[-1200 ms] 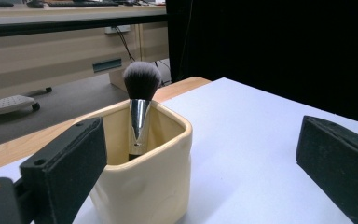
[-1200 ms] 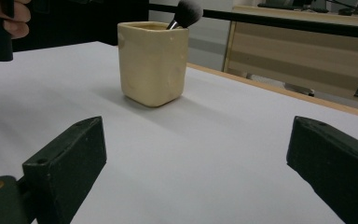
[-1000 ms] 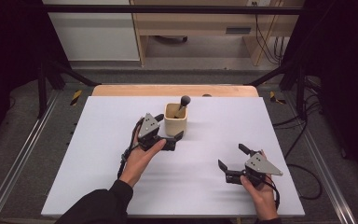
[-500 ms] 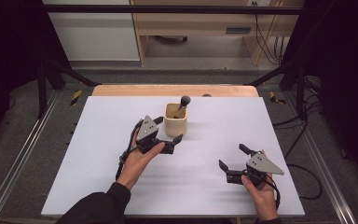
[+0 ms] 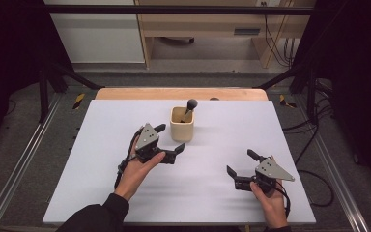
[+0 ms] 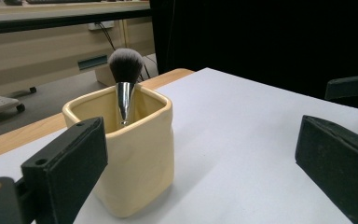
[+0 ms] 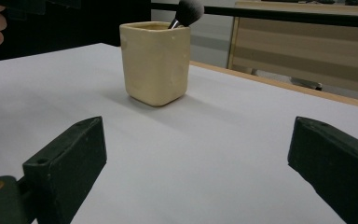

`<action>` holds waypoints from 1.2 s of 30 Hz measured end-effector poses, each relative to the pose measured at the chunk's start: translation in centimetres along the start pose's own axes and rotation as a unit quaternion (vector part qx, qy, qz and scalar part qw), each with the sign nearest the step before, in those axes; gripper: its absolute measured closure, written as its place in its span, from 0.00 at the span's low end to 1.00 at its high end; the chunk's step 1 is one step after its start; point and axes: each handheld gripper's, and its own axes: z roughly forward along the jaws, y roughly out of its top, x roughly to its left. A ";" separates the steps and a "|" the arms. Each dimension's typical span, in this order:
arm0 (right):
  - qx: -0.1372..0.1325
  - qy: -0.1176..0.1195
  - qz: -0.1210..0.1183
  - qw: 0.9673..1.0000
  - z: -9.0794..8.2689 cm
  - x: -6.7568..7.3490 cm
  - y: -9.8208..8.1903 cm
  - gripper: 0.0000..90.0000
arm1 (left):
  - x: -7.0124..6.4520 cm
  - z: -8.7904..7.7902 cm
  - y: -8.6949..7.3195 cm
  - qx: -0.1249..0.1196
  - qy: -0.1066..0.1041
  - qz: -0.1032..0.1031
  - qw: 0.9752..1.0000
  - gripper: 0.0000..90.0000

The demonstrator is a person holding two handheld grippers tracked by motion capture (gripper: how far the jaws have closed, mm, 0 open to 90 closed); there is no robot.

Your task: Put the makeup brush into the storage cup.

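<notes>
Nearest the person, the right gripper (image 5: 241,169) rests low on the white table (image 5: 101,193), its jaws spread wide with nothing between them — well apart from the work and, by its look, waiting in reserve. Its own view shows both black jaws framing bare table, with the cup (image 7: 154,63) farther off.

Farther in, the left gripper (image 5: 170,138) lies just beside the cup (image 5: 182,124), jaws likewise spread and holding nothing. In the left gripper view the cup (image 6: 126,149) sits close by the left-hand jaw rather than squarely between the two, so the grip is judged not yet lined up; whether that jaw touches the cup wall cannot be told.

The cup — cream, square-mouthed, upright near the table's far middle — holds a single brush (image 6: 125,79). The brush stands handle down and bristles up, leaning against the rim, its dark head (image 5: 192,104) clear above the opening and easy to reach from above.
</notes>
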 end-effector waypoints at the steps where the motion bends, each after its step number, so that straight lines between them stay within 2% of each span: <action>1: 0.000 0.000 0.000 1.000 0.0 0.0 0.0 0.05 | 0.0 -0.2 -0.1 0.001 0.000 0.001 1.000 0.02; 10: 0.000 0.001 0.001 1.000 0.0 0.0 0.0 0.05 | 0.3 -1.5 -0.7 0.005 -0.001 0.001 1.000 0.02; 36: 0.001 0.001 0.003 1.000 0.1 0.2 0.0 0.04 | 1.5 -4.3 -1.5 0.006 0.011 0.009 1.000 0.02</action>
